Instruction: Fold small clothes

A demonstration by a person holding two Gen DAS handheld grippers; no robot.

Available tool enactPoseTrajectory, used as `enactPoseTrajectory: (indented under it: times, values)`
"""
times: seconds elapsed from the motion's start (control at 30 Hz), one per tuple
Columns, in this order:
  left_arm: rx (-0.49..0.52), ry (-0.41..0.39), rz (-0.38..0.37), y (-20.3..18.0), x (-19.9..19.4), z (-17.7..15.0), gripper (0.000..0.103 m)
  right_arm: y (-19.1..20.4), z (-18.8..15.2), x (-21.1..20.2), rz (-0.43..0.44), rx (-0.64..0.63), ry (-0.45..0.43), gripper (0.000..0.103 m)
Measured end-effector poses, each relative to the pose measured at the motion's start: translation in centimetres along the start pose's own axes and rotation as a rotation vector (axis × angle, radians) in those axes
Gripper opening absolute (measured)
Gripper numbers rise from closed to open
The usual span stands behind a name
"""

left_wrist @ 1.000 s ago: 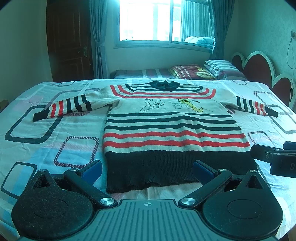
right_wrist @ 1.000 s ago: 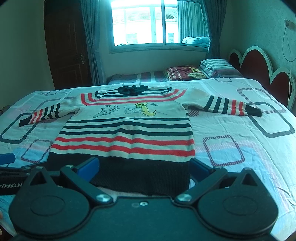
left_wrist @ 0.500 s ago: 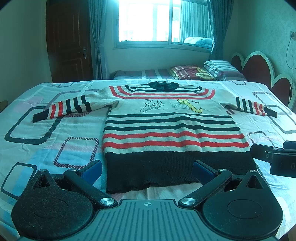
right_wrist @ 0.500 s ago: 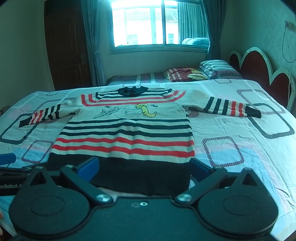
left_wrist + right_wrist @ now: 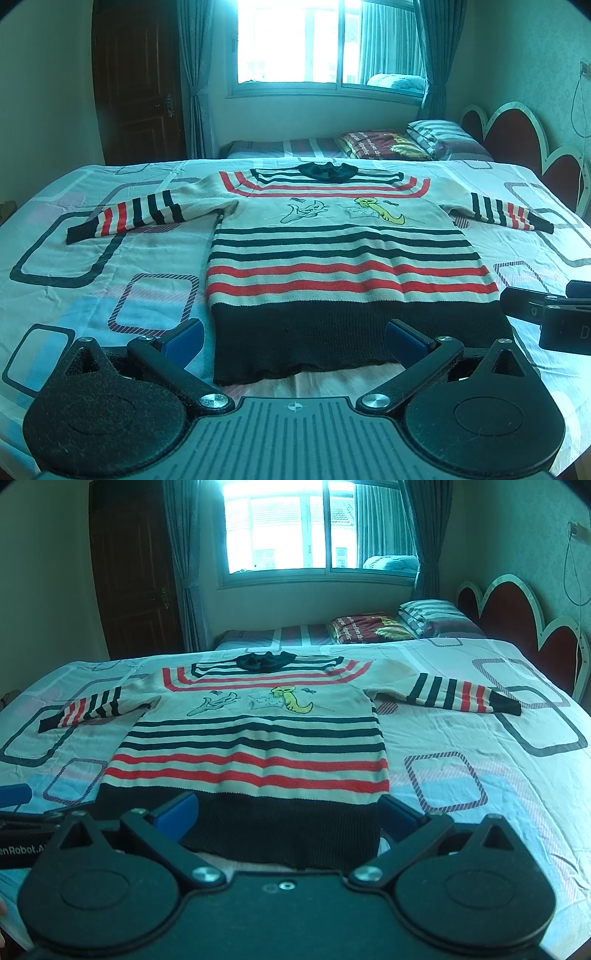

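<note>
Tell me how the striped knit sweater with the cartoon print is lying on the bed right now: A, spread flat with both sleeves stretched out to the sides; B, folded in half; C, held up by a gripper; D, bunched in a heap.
A: the striped knit sweater lies flat on the patterned bedsheet, one sleeve out to each side, and the left gripper and right gripper are both open, holding nothing.

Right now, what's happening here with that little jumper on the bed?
A person holds a two-finger gripper in each hand, both aimed at a small striped sweater spread flat on the bed, sleeves out to the sides. The left gripper and the right gripper are both open near the dark hem, gripping nothing. No fold has been made yet.
</note>
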State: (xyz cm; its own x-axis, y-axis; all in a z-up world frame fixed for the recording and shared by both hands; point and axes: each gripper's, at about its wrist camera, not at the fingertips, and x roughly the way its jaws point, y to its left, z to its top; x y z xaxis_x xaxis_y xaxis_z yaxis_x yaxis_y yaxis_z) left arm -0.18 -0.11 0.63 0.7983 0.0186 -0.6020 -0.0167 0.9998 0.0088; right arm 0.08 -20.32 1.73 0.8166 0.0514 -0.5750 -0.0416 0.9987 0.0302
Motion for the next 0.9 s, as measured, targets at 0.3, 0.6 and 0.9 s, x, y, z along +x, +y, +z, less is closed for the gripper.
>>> enactPoseTrajectory:
  times: [0.3,0.6,0.9]
  values:
    - [-0.003,0.001,0.003,0.17,0.07,0.06,0.103,0.09,0.07,0.05,0.0,-0.002,0.0,0.102]
    - [-0.006,0.001,0.002,0.33,0.15,0.16,0.103,0.2,0.12,0.12,0.0,-0.004,0.0,0.102]
    - [-0.005,0.002,0.0,0.29,0.22,0.19,0.103,0.22,0.06,0.09,-0.004,-0.002,-0.001,0.102]
